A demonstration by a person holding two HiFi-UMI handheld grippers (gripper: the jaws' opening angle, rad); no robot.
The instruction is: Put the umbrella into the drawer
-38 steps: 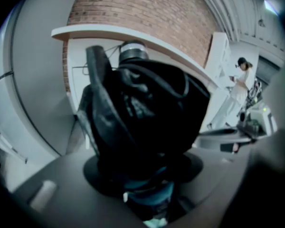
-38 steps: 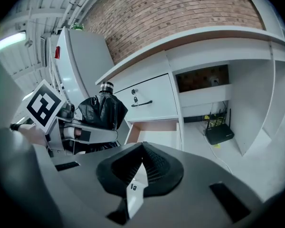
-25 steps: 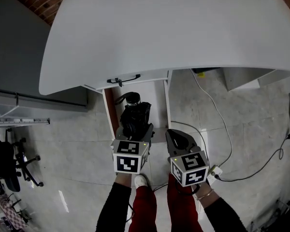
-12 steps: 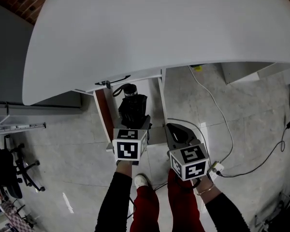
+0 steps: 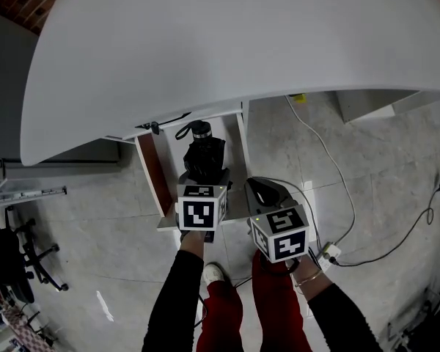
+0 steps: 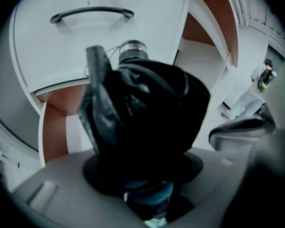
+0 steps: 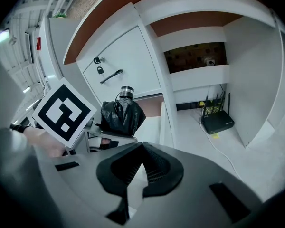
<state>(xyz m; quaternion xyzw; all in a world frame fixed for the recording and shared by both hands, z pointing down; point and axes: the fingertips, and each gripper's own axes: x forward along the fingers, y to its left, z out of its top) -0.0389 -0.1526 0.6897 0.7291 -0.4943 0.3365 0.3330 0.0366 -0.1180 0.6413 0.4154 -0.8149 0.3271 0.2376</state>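
Note:
The folded black umbrella (image 5: 204, 156) with its silver-ringed handle end (image 6: 132, 51) hangs over the open drawer (image 5: 243, 149) under the white table (image 5: 227, 42). My left gripper (image 5: 204, 185) is shut on the umbrella's near end, and the black fabric (image 6: 147, 118) fills the left gripper view and hides the jaws. In the right gripper view the umbrella (image 7: 121, 115) shows beside the left gripper's marker cube. To the right of the drawer my right gripper (image 5: 268, 193) holds nothing, its ribbed pads (image 7: 154, 167) meeting at the tip. The drawer's brown inner wall (image 6: 54, 141) lies below a closed drawer front with a black handle (image 6: 92, 13).
Cables (image 5: 330, 174) trail over the tiled floor to a plug block (image 5: 328, 254) by my right hand. A black router (image 7: 217, 121) stands under the table at the back. Office chairs (image 5: 15, 251) sit at the far left. My red trousers and a white shoe (image 5: 214, 273) are below the grippers.
Both grippers have sunk toward the drawer, the left one carrying the umbrella lower over the drawer's opening. The grip on the umbrella is unchanged.

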